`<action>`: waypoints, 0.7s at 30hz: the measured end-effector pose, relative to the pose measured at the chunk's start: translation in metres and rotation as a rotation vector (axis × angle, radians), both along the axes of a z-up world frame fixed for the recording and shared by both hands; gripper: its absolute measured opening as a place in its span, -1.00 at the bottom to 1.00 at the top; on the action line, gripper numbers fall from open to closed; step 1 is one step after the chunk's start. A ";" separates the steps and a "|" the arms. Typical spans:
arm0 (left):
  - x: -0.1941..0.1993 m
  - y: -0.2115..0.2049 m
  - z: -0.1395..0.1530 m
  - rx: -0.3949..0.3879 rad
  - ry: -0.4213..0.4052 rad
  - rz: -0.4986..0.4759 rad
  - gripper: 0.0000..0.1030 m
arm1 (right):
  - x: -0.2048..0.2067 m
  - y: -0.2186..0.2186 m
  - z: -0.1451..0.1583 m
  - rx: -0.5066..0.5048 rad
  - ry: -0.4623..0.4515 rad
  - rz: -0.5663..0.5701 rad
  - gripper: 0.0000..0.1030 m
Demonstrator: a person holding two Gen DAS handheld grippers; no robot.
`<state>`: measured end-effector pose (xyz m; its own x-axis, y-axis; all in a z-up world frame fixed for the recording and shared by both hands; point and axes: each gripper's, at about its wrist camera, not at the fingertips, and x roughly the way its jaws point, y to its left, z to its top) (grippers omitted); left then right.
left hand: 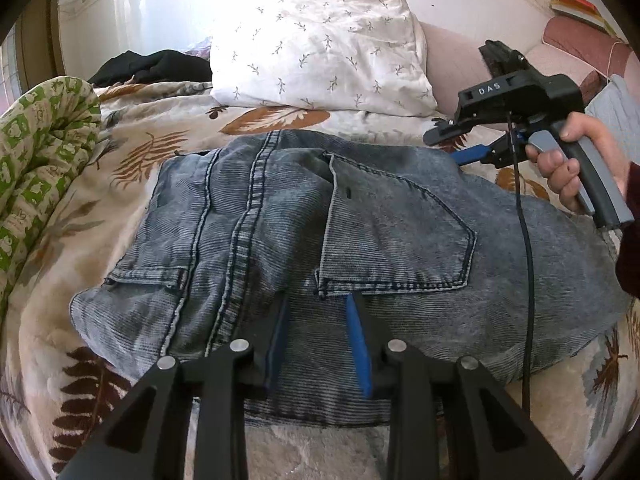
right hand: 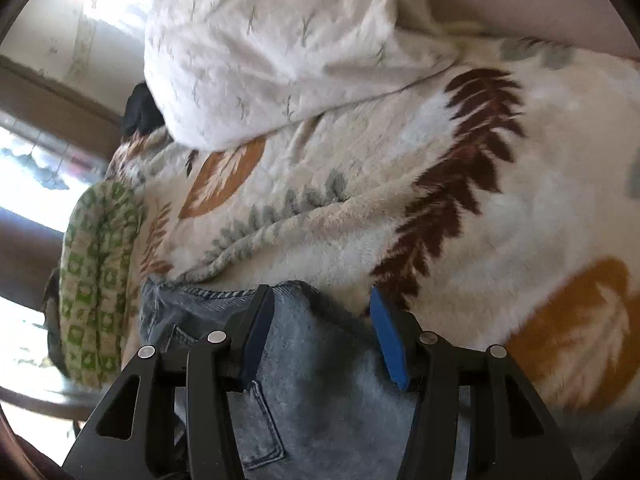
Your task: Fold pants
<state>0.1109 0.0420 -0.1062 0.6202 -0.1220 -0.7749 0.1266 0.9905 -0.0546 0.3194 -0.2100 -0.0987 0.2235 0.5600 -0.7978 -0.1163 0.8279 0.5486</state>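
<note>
**Nearly folded: jeans bundled on the bed, both grippers free**

Looking first through the left wrist camera, we see the jeans lying as a folded bundle on the leaf-print blanket of the bed, back pocket up, just in front of the white pillow. Our left gripper hangs over the near edge of the denim, jaws narrowly apart with nothing pinched between them. Our right hand holds the right gripper by the far right edge.

From the right wrist camera, the right gripper stands moderately open over the denim's edge, holding nothing; the jeans fill the lower frame.

To finish well, we judge that we should grip two matching corners through all layers, lift evenly, and lay the fold flat without dragging the plush blanket.
</note>
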 end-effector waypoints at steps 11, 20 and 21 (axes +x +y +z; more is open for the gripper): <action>-0.001 -0.008 -0.003 0.062 -0.038 0.000 -0.32 | -0.006 0.014 0.007 0.210 -0.005 0.336 -0.04; -0.002 -0.011 -0.003 0.085 -0.050 0.001 -0.30 | -0.003 0.035 -0.004 0.258 0.029 0.349 0.00; -0.002 -0.011 -0.003 0.084 -0.050 0.001 -0.30 | -0.002 0.037 -0.007 0.255 0.036 0.334 -0.02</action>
